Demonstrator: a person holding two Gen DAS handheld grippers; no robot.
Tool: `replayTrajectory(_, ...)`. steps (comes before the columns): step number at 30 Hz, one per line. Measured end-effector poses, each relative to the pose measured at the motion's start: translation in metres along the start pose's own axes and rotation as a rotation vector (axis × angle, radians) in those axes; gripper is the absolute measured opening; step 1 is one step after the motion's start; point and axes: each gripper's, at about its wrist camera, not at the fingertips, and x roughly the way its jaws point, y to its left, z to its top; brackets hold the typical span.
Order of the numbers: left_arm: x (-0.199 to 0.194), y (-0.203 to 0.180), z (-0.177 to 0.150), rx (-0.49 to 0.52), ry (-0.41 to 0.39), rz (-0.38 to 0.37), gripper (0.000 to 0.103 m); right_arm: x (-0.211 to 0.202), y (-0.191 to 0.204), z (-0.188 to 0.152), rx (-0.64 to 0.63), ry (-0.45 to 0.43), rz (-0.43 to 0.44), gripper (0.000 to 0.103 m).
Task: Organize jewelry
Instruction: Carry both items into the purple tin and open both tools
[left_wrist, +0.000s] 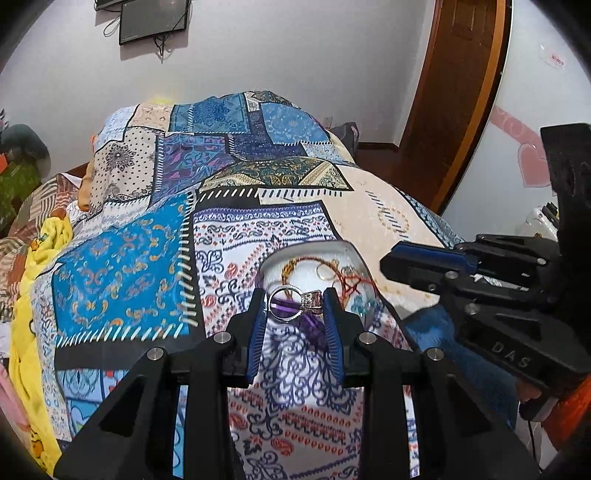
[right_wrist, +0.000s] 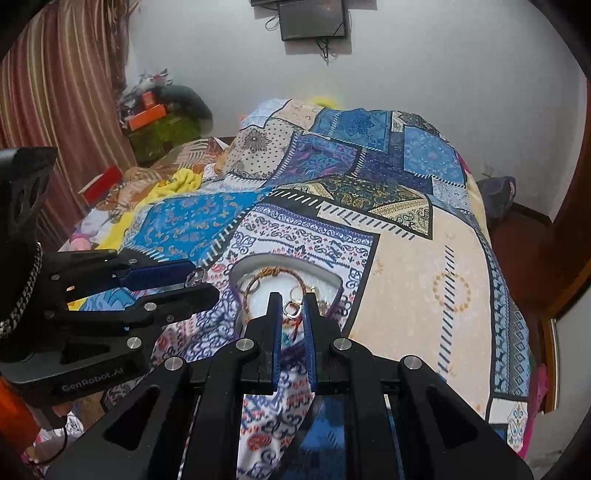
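Left claw is clamped on a silver ring with a stone setting, pinched between the blue pads just below the middle of the left wrist view. Ring hangs above the near rim of a white tray sitting on the patchwork bedspread. Tray holds a braided orange-red cord bracelet, a thin ring and a purple strand trailing over its edge.

Right claw is nearly closed on a small silver ring, centre of the right wrist view, fingertips just over the tray's near edge. In that view the left claw sits at middle left, ring at its tips, left of the tray and apart from it.

Wall screen at top centre, striped curtain upper left.
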Motion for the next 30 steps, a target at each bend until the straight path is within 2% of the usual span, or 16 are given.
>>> replayTrajectory(17,0.039,0.007,0.019,-0.006,0.031,-0.031,0.03,0.033,-0.012,0.009,0.014,0.057,0.032,0.01)
replayTrajectory(30,0.032,0.004,0.019,0.0,0.008,-0.027,0.03,0.039,-0.017,0.008,0.03,0.087,0.033,0.01)
